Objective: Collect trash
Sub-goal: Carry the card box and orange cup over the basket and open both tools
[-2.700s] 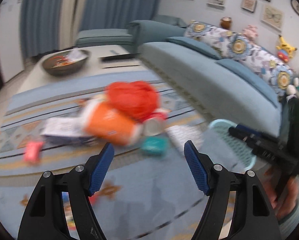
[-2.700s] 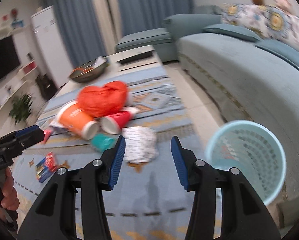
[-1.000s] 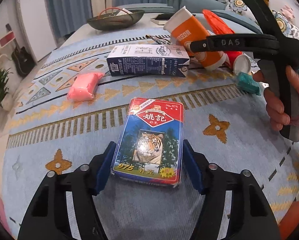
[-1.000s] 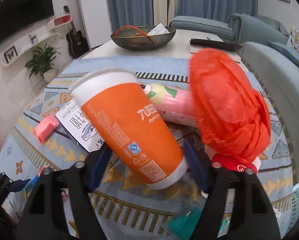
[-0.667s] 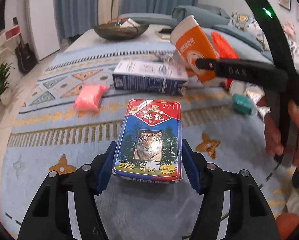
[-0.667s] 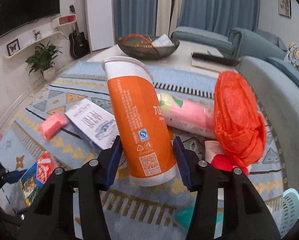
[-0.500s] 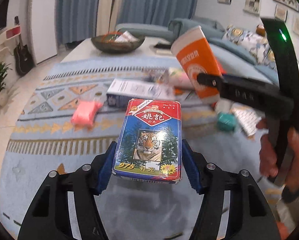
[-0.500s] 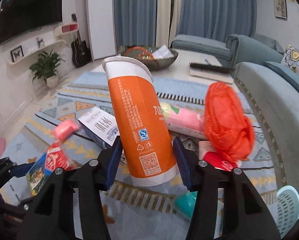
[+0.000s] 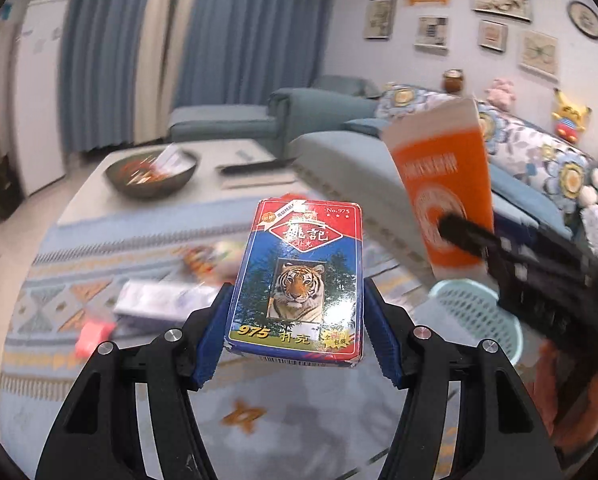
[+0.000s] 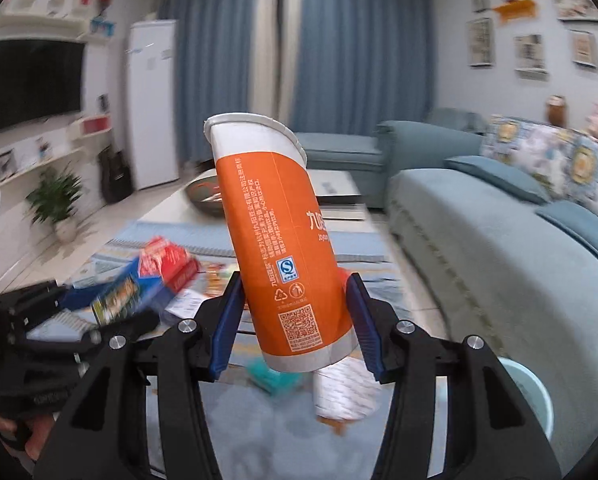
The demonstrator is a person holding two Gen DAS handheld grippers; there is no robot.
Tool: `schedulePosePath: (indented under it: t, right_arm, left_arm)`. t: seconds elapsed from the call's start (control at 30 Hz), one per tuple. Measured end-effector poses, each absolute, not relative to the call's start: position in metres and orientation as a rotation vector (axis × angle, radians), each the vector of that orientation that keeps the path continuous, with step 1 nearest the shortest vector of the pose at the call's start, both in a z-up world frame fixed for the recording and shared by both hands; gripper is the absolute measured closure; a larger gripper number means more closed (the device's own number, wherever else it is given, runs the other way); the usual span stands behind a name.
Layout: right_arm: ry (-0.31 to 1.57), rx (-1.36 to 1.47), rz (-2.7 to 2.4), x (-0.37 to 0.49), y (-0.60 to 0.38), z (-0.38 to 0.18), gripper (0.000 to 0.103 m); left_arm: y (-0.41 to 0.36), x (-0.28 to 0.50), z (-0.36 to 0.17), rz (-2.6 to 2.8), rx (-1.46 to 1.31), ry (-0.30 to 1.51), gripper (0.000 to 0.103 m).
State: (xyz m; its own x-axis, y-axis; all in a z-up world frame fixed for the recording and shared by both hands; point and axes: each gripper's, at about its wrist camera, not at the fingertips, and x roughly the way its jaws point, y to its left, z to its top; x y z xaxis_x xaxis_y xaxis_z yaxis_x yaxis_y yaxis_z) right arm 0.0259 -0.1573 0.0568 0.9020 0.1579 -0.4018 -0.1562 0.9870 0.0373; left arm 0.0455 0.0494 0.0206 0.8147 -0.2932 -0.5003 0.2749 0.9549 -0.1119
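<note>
My left gripper (image 9: 295,334) clamped on a red-and-blue tiger-print card box (image 9: 299,284) — my right gripper (image 10: 295,320) clamped on a tall orange-and-white paper cup (image 10: 281,240), pale blue mesh bin (image 9: 477,320) below.

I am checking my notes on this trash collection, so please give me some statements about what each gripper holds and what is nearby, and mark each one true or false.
1. The left gripper is shut on the card box with a tiger picture. True.
2. The right gripper holds a red plastic bag. False: it is shut on the orange paper cup.
3. The orange paper cup is held with its open rim upward, slightly tilted. True.
4. The card box lies flat on the rug. False: it is lifted clear of the rug.
5. A light blue basket stands on the floor near the sofa. True.
</note>
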Motion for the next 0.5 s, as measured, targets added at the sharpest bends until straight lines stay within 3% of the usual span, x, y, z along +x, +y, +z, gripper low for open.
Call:
schedulePosePath:
  t: [0.5]
  right_arm:
    - [0.605,0.273,-0.3,0.001,-0.354,-0.01,0.054]
  left_arm:
    - [-0.133,0.075,0.029,-0.644,0.08,0.583,0.043]
